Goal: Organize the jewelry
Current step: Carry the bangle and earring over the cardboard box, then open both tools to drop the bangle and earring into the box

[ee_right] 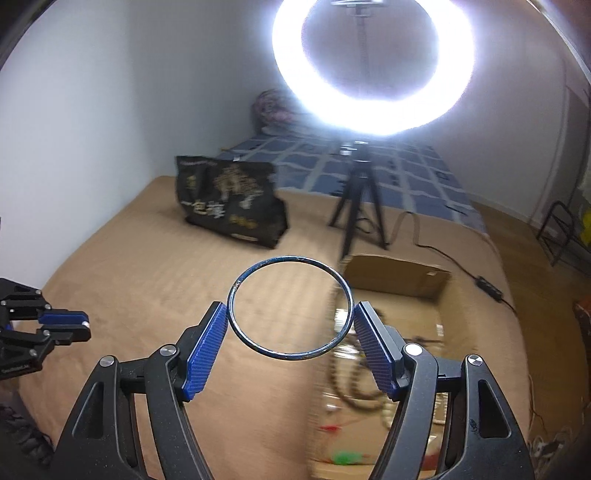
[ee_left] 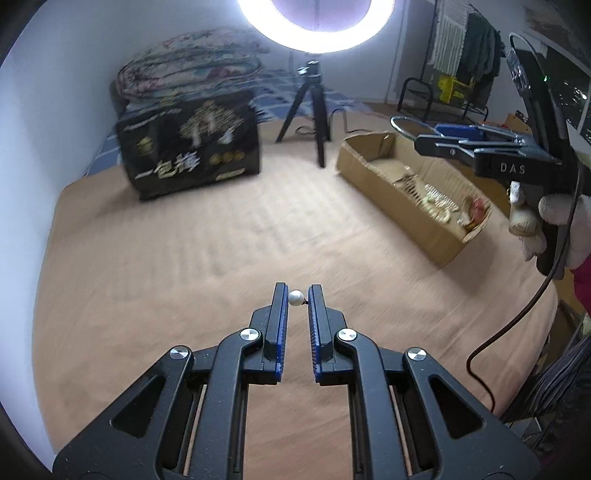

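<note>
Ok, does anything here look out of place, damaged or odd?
Nothing looks spilled or broken. The right gripper holds a thin bangle whose finish looks chipped in spots. The left gripper pinches a small pearl at its tips. The rest of the jewelry lies jumbled in the cardboard box.

Layout on the bed [ee_left: 184,280]. A printed bag [ee_left: 190,144] stands toward the far left edge, just before a folded quilt [ee_left: 188,62]. A tripod [ee_left: 310,110] stands at the far middle, bearing a ring light [ee_left: 316,26]. A cardboard box [ee_left: 413,192] lies along the right edge, with jewelry [ee_left: 436,199] in it. Beyond the right edge stands a rack [ee_left: 461,74].
</note>
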`<state>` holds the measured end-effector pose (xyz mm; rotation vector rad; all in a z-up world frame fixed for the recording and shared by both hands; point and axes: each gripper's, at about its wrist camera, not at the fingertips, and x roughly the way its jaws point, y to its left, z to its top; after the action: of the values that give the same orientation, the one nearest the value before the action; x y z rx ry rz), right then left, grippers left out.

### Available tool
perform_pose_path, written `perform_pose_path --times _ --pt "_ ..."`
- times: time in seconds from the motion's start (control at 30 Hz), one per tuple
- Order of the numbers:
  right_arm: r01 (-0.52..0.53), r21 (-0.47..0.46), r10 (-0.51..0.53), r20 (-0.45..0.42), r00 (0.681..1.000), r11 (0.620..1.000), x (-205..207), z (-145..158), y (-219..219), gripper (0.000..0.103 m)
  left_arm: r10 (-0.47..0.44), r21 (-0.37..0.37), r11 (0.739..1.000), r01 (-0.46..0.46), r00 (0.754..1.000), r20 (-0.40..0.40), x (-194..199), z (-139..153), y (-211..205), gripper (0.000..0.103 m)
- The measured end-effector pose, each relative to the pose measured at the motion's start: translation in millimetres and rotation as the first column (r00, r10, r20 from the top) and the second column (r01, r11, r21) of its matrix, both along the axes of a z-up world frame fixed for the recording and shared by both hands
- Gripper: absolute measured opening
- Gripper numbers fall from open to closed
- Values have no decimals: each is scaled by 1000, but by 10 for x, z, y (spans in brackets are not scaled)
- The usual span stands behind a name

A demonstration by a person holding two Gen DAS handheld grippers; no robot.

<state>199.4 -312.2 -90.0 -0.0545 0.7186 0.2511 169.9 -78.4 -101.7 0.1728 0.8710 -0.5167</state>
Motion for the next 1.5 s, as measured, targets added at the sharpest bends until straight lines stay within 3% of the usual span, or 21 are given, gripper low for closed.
perform_pose_path --times 0.37,0.87,1.5 --pt "116 36 -116 1 993 993 49 16 -731 70 -63 -43 997 66 997 53 190 219 -821 9" --pt "172 62 -172 -12 985 983 285 -134 -1155 70 -26 -122 992 30 999 36 647 124 -1632 9" --pt "197 71 -194 -46 980 978 458 -380 -1305 70 -16 -102 995 19 999 32 840 -52 -1995 9"
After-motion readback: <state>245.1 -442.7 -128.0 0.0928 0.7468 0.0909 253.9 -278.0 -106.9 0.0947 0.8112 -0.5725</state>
